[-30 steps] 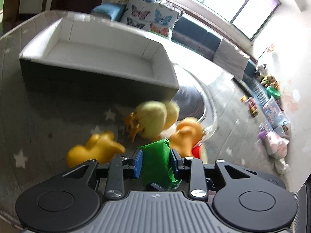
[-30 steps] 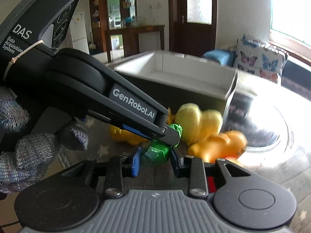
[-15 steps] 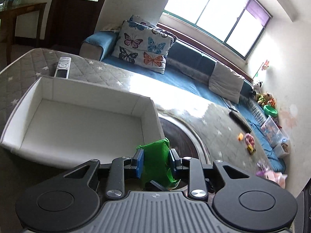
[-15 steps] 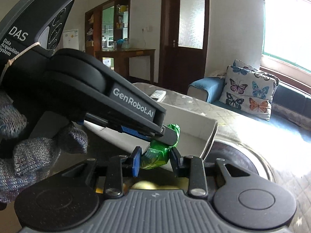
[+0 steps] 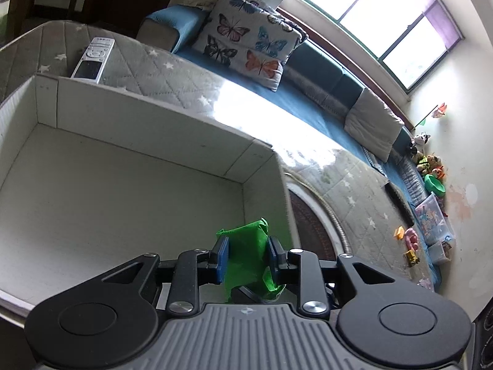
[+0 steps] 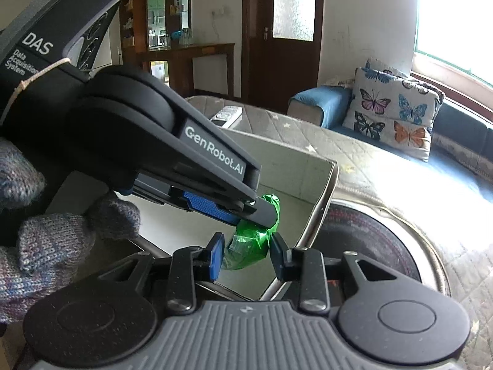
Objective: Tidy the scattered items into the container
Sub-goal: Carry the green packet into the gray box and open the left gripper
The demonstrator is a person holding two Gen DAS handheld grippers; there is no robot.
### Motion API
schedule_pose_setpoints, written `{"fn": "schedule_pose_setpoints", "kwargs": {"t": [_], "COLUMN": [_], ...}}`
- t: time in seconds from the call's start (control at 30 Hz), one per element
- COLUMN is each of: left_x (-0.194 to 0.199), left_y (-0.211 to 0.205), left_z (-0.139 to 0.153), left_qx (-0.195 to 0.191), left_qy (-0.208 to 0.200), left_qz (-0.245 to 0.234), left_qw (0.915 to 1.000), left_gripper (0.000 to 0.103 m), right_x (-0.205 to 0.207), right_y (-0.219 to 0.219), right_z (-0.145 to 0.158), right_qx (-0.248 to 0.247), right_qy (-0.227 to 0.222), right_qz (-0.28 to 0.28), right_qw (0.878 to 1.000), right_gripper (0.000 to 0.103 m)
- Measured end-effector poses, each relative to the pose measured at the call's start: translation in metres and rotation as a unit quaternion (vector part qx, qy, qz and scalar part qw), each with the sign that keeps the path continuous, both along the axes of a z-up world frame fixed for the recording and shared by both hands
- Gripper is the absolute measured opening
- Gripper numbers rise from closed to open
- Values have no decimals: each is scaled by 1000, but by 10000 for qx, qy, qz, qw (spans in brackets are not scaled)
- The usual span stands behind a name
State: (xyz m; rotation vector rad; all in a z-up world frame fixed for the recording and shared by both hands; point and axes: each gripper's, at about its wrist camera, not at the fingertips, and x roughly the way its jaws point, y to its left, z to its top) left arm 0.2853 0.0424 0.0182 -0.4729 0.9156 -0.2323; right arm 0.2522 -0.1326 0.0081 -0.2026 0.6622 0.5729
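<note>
The left gripper hides part of the green wrapper

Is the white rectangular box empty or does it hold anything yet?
Empty as far as shown: the white rectangular box has a bare floor in the left wrist view. The green crinkly packet remains clamped in the left gripper above it.

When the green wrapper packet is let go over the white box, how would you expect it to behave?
The green wrapper packet looks crinkled and thin, so it is probably light and floppy. It bulges between the left gripper pads, which suggests it squashes easily. Its glossy film in the right wrist view may be slippery. Released, it would likely drop softly into the white box without rolling.
</note>
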Motion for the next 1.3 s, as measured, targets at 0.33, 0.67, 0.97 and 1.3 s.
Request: {"fn": "schedule_pose_setpoints", "kwargs": {"t": [0.33,0.67,0.97,1.3], "left_x": [3,-19,-65,-120], "left_y": [0,2,11,29], "left_z": [-5,12,30,38], "left_qx": [15,57,268,385], "left_qy": [10,-181,-421,-568], "left_qz": [-45,-60,-6,161], "left_qw": [10000,9998,9988,9975], "left_gripper": [30,30,30,30], "right_x": [-5,-24,-62,-103], "right_y": [0,-11,-24,-21], "right_z": [1,11,15,11], "right_qx": [-2,119,302,305], "right_qy": [-81,-240,-282,-310], "right_qz": [-6,-104,-149,127], "right_qw": [10000,9996,9990,9990], "right_gripper": [38,50,51,58]}}
